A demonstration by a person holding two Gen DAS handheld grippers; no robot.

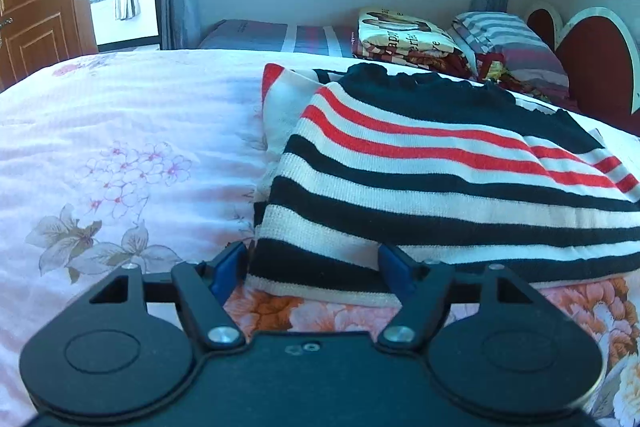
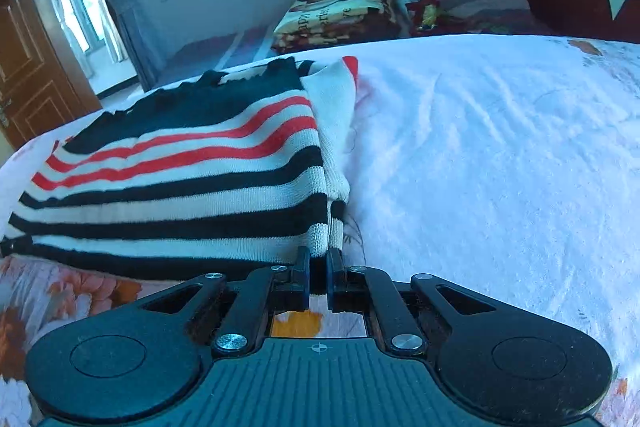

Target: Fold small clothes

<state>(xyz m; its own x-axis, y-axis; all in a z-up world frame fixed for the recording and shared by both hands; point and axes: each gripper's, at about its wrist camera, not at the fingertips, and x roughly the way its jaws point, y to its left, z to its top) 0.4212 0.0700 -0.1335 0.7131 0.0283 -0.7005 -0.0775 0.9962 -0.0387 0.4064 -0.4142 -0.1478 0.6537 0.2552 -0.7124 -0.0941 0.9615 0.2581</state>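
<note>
Left wrist view: the striped sweater (image 1: 440, 179) lies folded on the floral bedsheet (image 1: 120, 147), and its right part is cut off by the picture edge. The left gripper (image 1: 312, 259) stands wide open around the near hem, and the pads do not press it.

Right wrist view: the right gripper (image 2: 319, 267) is closed on the sweater's near right corner (image 2: 320, 247); the pinched cloth is mostly hidden between the pads.

The left gripper (image 1: 312, 261) is matte black, with blue pads on its fingers (image 1: 394, 263), two round side discs and silver pivot screws. The right gripper (image 2: 319, 269) looks alike (its body ribbed, bearing a small crosshair mark).
</note>
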